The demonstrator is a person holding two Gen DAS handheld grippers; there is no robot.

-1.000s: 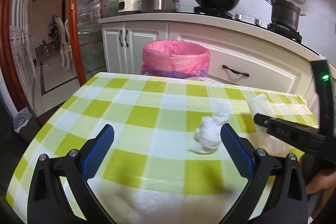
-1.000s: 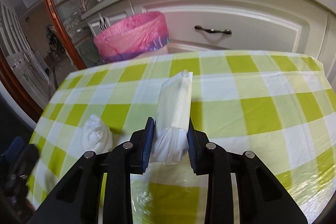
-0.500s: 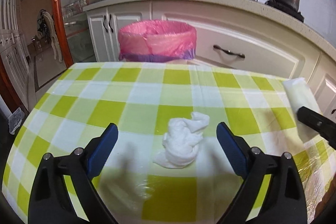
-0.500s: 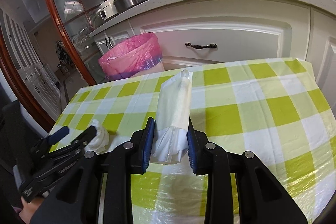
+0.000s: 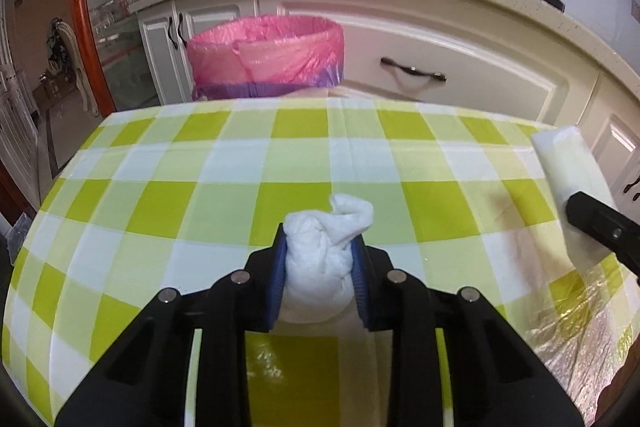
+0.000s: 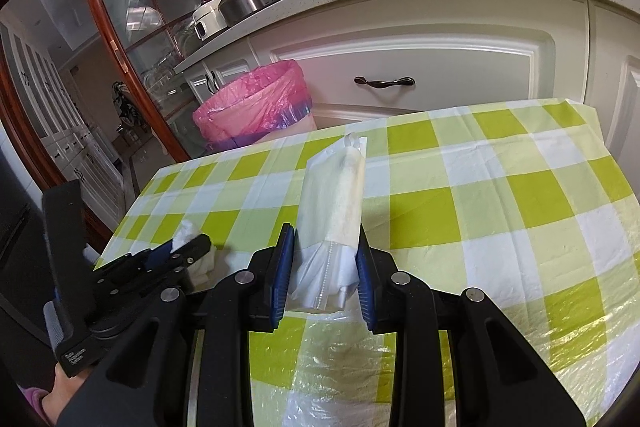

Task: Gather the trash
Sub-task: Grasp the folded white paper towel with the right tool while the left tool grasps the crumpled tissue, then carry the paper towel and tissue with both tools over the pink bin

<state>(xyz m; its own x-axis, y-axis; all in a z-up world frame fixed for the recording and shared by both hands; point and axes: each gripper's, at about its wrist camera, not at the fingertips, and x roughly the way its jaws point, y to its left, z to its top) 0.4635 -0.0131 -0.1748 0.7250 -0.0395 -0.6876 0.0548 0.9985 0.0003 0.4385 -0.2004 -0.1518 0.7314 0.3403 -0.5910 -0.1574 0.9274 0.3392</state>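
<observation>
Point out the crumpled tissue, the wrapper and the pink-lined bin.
crumpled tissue (image 5: 318, 259), left wrist view, middle of the wad.
wrapper (image 6: 334, 203), right wrist view, mid-length above the pads.
pink-lined bin (image 5: 276, 57), left wrist view, front of the liner.

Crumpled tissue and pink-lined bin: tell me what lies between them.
Only bare checked tablecloth, seen in the left wrist view. The left gripper is closing on the crumpled tissue; the bin stands beyond the table's far edge.

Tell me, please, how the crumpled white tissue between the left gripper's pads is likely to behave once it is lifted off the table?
The crumpled tissue looks soft: it bulges between the closing blue pads of the left gripper, so it will probably squash rather than resist. It seems light. Its loose twisted tail will likely flop, not roll.
</observation>
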